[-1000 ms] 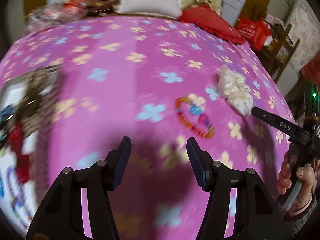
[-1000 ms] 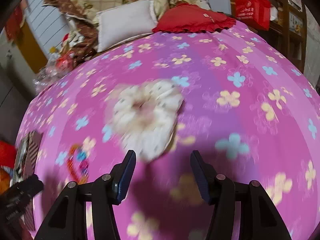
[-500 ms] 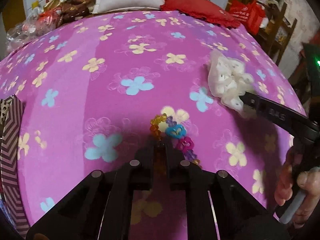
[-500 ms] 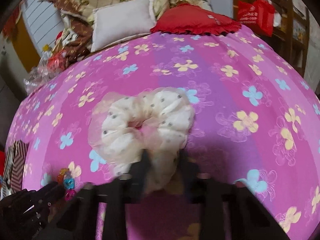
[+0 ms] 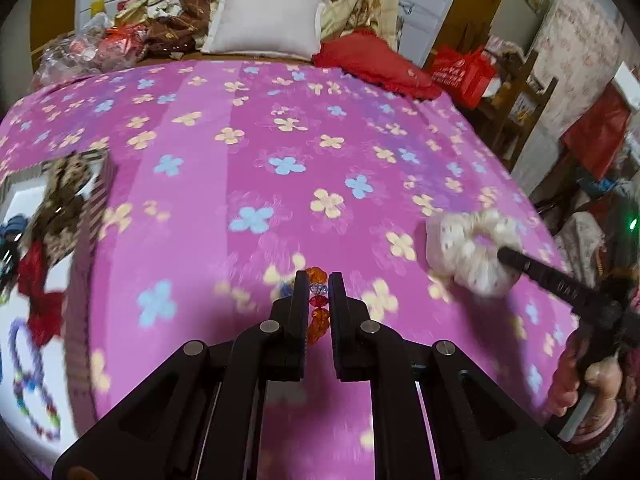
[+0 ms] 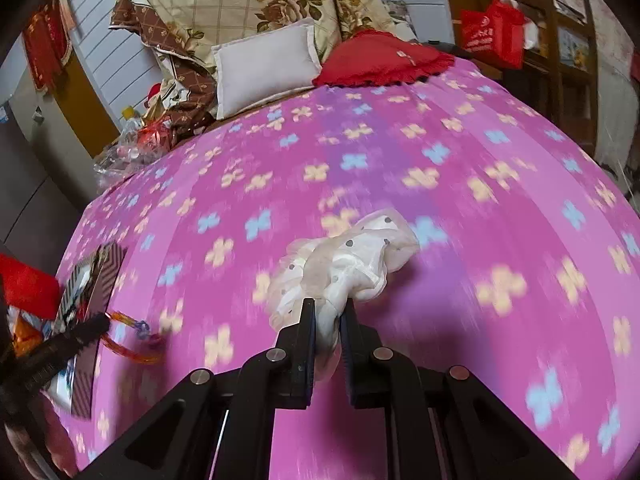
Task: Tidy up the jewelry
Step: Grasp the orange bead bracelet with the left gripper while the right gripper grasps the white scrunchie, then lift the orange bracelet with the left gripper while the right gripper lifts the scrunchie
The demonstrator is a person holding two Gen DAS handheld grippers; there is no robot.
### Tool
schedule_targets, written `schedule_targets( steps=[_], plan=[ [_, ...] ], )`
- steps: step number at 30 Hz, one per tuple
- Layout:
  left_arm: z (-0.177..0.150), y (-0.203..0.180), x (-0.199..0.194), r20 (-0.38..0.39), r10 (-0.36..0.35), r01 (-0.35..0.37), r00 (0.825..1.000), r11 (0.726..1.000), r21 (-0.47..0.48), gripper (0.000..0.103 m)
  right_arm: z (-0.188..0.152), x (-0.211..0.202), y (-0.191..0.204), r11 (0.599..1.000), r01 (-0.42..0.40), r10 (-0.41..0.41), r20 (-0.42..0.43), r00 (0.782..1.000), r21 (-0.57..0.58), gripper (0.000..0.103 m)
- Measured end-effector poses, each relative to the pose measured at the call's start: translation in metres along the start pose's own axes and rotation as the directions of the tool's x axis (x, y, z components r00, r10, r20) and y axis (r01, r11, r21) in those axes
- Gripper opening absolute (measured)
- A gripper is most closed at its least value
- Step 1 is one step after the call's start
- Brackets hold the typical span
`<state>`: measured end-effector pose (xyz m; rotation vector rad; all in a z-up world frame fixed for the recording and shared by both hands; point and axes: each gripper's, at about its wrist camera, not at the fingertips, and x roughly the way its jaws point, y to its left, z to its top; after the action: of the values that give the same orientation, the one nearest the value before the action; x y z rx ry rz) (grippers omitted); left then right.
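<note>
Two grips are loaded at once. The left gripper (image 5: 318,292) is clamped nearly shut on a beaded bracelet (image 5: 318,312), low centre of its frame, above the pink flowered bedspread (image 5: 280,128). The right gripper (image 6: 327,316) is pinched tight on a cream dotted scrunchie (image 6: 344,260), mid-frame.

The bracelet looks held by only a few smooth beads, so a quick swing could slip it out. The sheer scrunchie fabric might creep from the pads.

Only the left view shows the inside of the striped box (image 5: 86,240) at the left edge, already holding ornaments. Only the right view shows the bracelet's loop dangling at lower left.
</note>
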<state>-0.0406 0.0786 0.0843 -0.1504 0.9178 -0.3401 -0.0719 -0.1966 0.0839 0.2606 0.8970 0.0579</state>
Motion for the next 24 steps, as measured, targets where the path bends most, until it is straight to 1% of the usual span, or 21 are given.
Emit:
schedule_targets(
  steps=[2,4,6,9,11,14,15,16,17,18,19,21,24],
  plan=[
    [-0.011,0.001,-0.019,0.013,-0.009,0.009,1.000,1.000,-0.009,0.008,-0.017,-0.013,-0.002,1.000,0.010,-0.010,-0.002,1.000,-0.002,0.011],
    [-0.021,0.001,-0.033,0.027,0.000,0.000,1.000,1.000,-0.007,0.008,-0.037,-0.025,-0.003,1.000,0.027,-0.027,-0.004,1.000,-0.003,0.011],
    [-0.033,0.000,-0.048,0.041,0.003,-0.003,0.999,1.000,-0.003,0.008,-0.053,-0.031,-0.006,1.000,0.021,-0.020,-0.021,1.000,0.013,0.011],
    [-0.044,0.000,-0.061,0.050,0.002,-0.002,0.999,1.000,-0.002,0.008,-0.075,-0.035,-0.006,0.999,0.024,-0.023,-0.047,0.999,0.027,0.011],
    [-0.052,0.001,-0.068,0.053,0.004,-0.003,0.999,1.000,-0.010,0.008,-0.088,-0.038,-0.005,0.999,0.048,-0.047,-0.057,0.997,0.018,0.011],
    [-0.061,0.004,-0.076,0.054,0.008,-0.007,0.999,1.000,-0.018,0.008,-0.098,-0.042,-0.007,0.998,0.052,-0.050,-0.064,0.997,0.027,0.012],
    [-0.063,0.005,-0.077,0.055,0.012,-0.011,0.998,1.000,-0.021,0.008,-0.100,-0.044,-0.008,0.998,0.051,-0.048,-0.068,0.997,0.030,0.018],
    [-0.065,0.007,-0.079,0.057,0.016,-0.015,0.998,1.000,-0.024,0.008,-0.101,-0.047,-0.009,0.998,0.052,-0.050,-0.067,0.997,0.030,0.029],
    [-0.067,0.009,-0.081,0.056,0.019,-0.017,0.998,0.999,-0.030,0.008,-0.102,-0.051,-0.010,0.998,0.048,-0.046,-0.055,0.997,0.032,0.036],
    [-0.069,0.012,-0.082,0.054,0.020,-0.018,0.998,0.999,-0.039,0.008,-0.101,-0.054,-0.011,0.998,0.047,-0.046,-0.040,0.998,0.036,0.048],
    [-0.070,0.014,-0.084,0.053,0.021,-0.019,0.998,0.999,-0.046,0.008,-0.102,-0.060,-0.013,0.998,0.056,-0.056,-0.020,0.998,0.040,0.053],
    [-0.073,0.020,-0.087,0.052,0.031,-0.028,0.998,0.998,-0.063,0.008,-0.101,-0.070,-0.019,0.996,0.073,-0.073,0.003,0.997,0.052,0.053],
    [-0.076,0.025,-0.098,0.062,0.049,-0.044,0.997,0.996,-0.077,0.008,-0.098,-0.078,-0.037,0.991,0.082,-0.085,0.021,0.996,0.108,0.053]
  ],
)
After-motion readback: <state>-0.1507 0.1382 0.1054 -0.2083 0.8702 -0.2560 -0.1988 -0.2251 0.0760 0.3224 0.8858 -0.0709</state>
